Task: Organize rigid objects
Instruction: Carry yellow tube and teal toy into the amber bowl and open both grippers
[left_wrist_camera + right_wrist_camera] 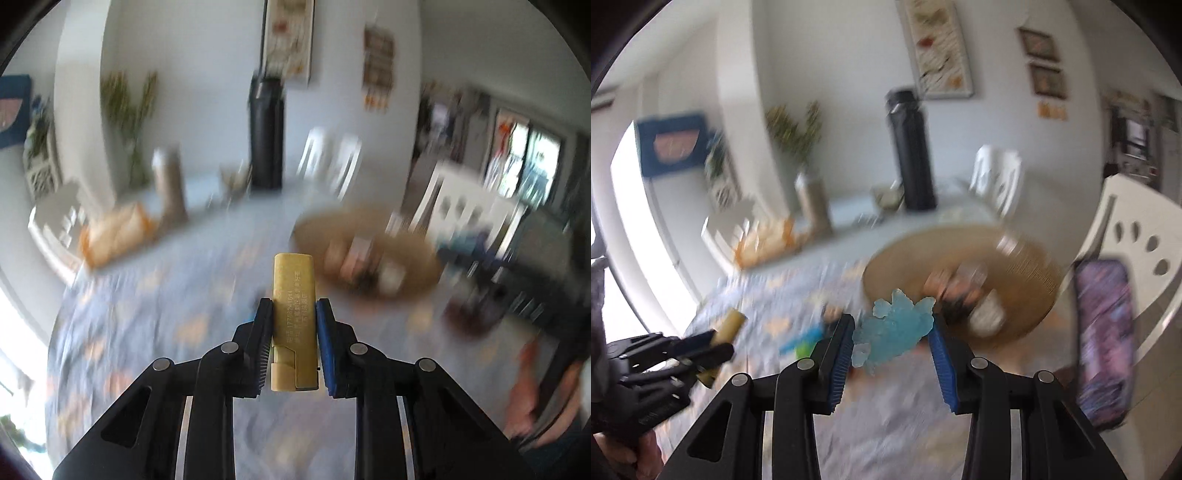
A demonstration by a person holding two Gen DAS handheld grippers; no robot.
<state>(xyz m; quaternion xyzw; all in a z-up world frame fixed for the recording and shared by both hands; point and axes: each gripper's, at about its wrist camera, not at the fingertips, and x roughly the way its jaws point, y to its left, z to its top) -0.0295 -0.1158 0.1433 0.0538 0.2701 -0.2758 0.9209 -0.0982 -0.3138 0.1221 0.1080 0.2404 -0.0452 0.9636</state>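
- The left tool is clamped tight on a flat yellow-gold plastic lighter with white printed text, gripped on its two long sides, with its far end sticking out beyond the tips and its valve end back toward the camera.
- In the right wrist view the same left tool shows at the lower left, held up off the tabletop, with the yellow lighter poking out on both sides of its black fingers.
- The right tool stands partly open around a translucent light-blue, jagged-edged plastic piece; the piece spans the gap between the blue-padded fingers and appears held by them, above the cloth.
- Below both tools lies a tabletop covered with a pale blue patterned cloth, heavily blurred.
- A round tan woven tray sits on the cloth just beyond the right tool; several small items lie in it, too blurred to tell apart.
- From the left wrist view the same tray lies ahead and to the right of the lighter.
- A tall black insulated bottle stands upright at the far end of the tabletop, near the white wall.
- A beige cylinder-shaped container stands left of the bottle, with an orange-edged object just beside it.
- A purple patterned phone-like slab is at the right edge.
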